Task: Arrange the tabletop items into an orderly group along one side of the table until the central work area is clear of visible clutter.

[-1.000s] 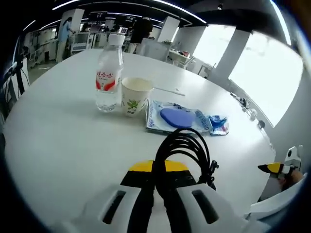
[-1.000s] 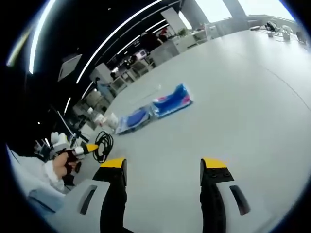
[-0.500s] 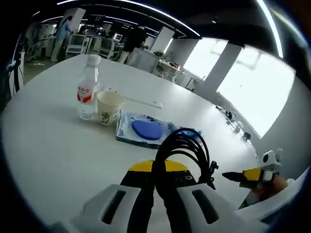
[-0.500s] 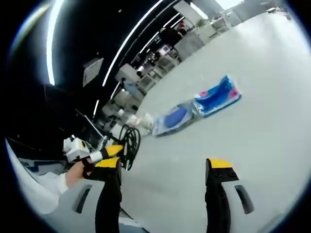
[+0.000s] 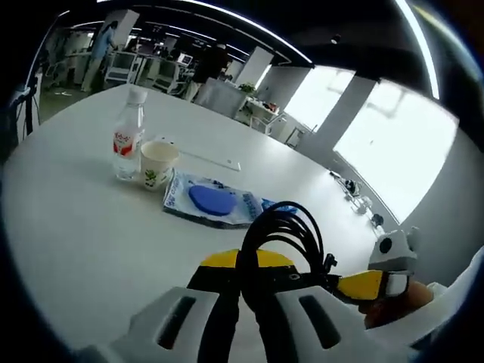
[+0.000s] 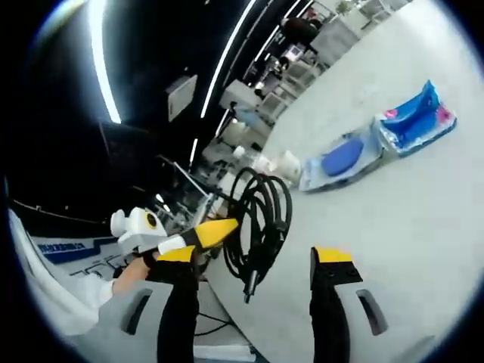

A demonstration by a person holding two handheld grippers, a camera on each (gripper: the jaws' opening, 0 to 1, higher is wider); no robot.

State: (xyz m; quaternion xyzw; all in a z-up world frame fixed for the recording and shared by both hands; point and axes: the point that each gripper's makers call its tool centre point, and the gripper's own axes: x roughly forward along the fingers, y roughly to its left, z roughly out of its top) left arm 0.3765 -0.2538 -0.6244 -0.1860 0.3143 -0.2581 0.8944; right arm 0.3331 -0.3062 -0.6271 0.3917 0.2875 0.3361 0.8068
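**Carry the cable coil to the group without snagging it**

The left gripper (image 5: 240,291) has its jaws clamped on a coiled black cable (image 5: 283,234), lifted clear of the white worktop (image 5: 83,227); in the right gripper view the same coil (image 6: 261,215) hangs from the left gripper's yellow tip (image 6: 208,233), loose plug end dangling. The right gripper (image 6: 255,265) stands with jaws wide and nothing between them. In the left gripper view the gathered things lie at about 11 o'clock: water bottle (image 5: 127,144), paper cup (image 5: 157,164) touching it, a clear packet with a blue pad (image 5: 210,201), a blue wrapper (image 5: 278,206) just beyond. Judged from this, the coil belongs beside that row; lower it flat just beside the packets, keep the grip firm until the loops rest, watch the dangling end so it does not sweep the cup or tip the bottle.
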